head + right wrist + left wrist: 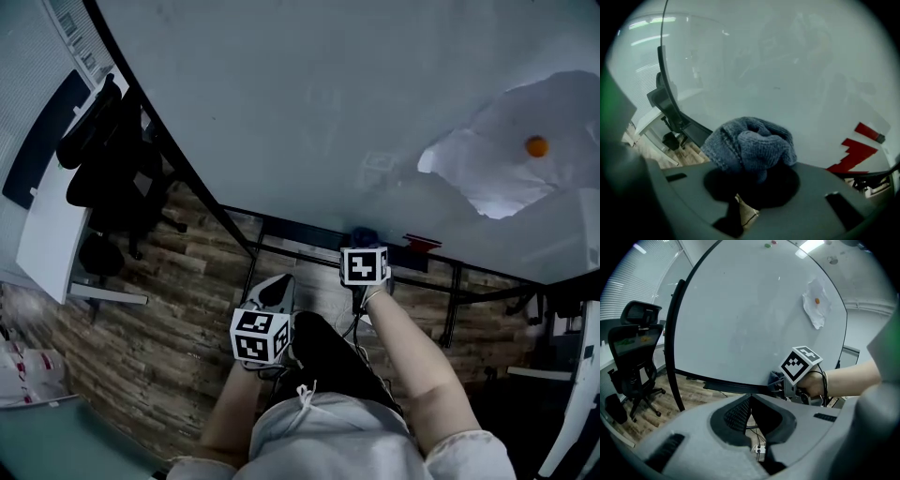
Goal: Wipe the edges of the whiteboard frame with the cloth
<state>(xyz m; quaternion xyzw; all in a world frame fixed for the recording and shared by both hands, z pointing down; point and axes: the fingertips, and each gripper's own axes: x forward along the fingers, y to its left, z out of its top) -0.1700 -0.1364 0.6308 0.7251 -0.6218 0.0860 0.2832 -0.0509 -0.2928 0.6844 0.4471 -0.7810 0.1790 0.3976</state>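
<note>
Grey cloth bunched between the right gripper fingers, clamped tight — seemingly against whiteboard edge.

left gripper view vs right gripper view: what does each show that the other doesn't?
Left gripper view only: the right gripper from outside, the hand holding it, a paper sheet on the whiteboard, the left gripper, fingers together and empty. Right gripper view only: the grip up close, fingers clamped on the grey cloth; red marks. Both: the whiteboard, its black frame, an office chair.
</note>
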